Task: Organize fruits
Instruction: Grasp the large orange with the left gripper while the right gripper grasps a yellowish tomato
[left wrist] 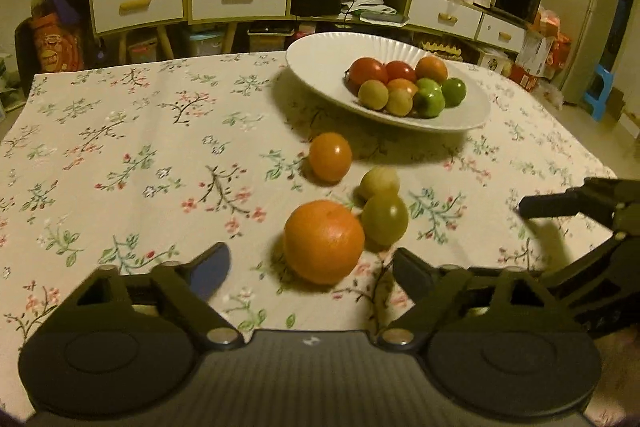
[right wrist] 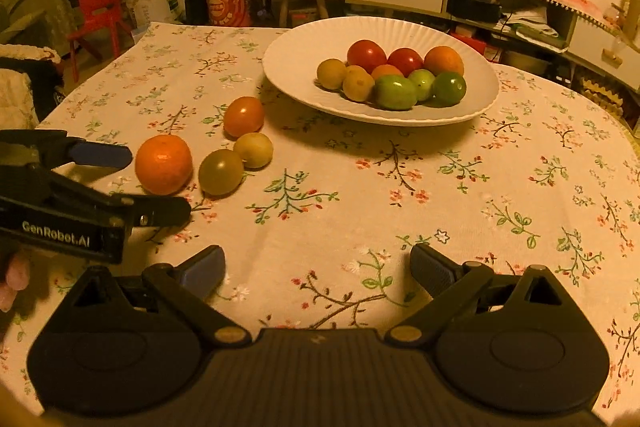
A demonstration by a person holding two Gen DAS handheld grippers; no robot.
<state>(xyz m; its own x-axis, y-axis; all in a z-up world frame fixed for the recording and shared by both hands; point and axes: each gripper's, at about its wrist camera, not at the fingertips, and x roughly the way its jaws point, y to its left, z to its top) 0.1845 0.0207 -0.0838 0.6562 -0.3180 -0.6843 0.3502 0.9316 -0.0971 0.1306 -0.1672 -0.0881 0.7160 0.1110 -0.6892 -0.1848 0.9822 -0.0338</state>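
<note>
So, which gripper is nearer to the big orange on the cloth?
Left. The left gripper has the big orange partly between its open fingers, not yet gripped. The right gripper hovers over bare tablecloth, well to the orange's right.

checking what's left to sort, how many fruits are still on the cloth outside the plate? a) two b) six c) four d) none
c: an orange, a green tomato, a yellow fruit and an orange-red tomato lie on the cloth, apart from the plate.
</note>
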